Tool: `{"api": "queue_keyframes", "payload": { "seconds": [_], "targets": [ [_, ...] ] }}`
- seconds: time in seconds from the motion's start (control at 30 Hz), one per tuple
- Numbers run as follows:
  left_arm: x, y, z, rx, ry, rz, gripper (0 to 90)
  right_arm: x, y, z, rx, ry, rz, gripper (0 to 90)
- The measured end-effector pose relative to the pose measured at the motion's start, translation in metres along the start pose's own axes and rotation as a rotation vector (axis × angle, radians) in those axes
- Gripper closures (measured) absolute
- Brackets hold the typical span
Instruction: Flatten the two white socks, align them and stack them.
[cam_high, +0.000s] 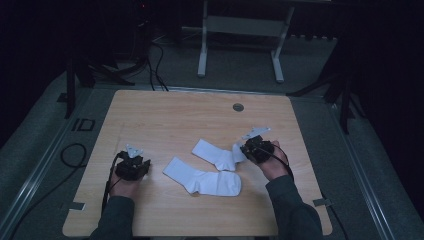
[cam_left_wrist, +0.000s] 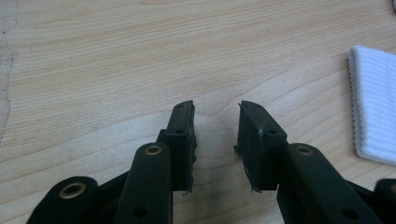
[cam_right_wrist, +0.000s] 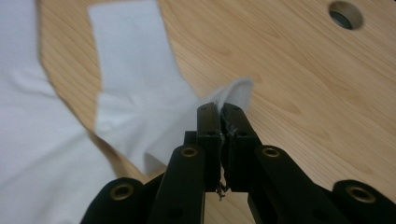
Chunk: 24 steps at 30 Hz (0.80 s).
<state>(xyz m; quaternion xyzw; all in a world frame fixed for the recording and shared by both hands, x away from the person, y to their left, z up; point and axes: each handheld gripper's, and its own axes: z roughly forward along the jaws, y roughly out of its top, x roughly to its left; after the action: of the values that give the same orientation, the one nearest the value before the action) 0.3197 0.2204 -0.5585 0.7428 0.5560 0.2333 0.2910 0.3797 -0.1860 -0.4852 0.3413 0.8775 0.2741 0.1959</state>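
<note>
Two white socks lie side by side on the wooden table (cam_high: 150, 115). The farther sock (cam_high: 214, 153) has one end pinched in my right gripper (cam_high: 248, 148), which is shut on it; in the right gripper view that fabric (cam_right_wrist: 140, 88) bunches up between the closed jaws of the right gripper (cam_right_wrist: 218, 109). The nearer sock (cam_high: 202, 179) lies flat, and its edge (cam_right_wrist: 28, 154) fills the left of that view. My left gripper (cam_high: 134, 161) rests left of the socks. Seen along its own jaws, the left gripper (cam_left_wrist: 216, 109) is open over bare wood, with a ribbed sock cuff (cam_left_wrist: 373, 107) to its right.
A round cable hole (cam_high: 238, 107) sits near the table's far edge, and shows again as the hole (cam_right_wrist: 345, 14) in the right gripper view. A white desk frame (cam_high: 240, 30) stands on the floor beyond. Cables trail off the table's left side.
</note>
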Motion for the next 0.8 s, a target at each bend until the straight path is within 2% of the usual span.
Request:
{"api": "queue_keyframes", "payload": {
  "seconds": [0.1,0.3,0.47,0.63,0.8],
  "targets": [
    [0.000,0.000,0.000,0.001,0.002,0.004,66.2,-0.004,-0.008,0.000,0.019,-0.006,0.008,86.5],
    [0.000,0.000,0.000,0.000,0.001,0.003,66.2,-0.010,-0.020,-0.001,0.079,-0.056,-0.012,85.6],
    [0.000,0.000,0.000,0.001,-0.001,0.003,66.2,-0.014,-0.024,-0.004,0.105,-0.084,-0.013,87.5],
    [0.001,0.000,0.000,0.001,-0.001,0.004,66.1,-0.017,-0.028,-0.011,0.112,-0.096,-0.015,88.3],
    [0.001,0.000,0.000,0.001,-0.001,0.005,66.1,-0.023,-0.033,-0.017,0.106,-0.099,0.007,88.6]
  ]
}}
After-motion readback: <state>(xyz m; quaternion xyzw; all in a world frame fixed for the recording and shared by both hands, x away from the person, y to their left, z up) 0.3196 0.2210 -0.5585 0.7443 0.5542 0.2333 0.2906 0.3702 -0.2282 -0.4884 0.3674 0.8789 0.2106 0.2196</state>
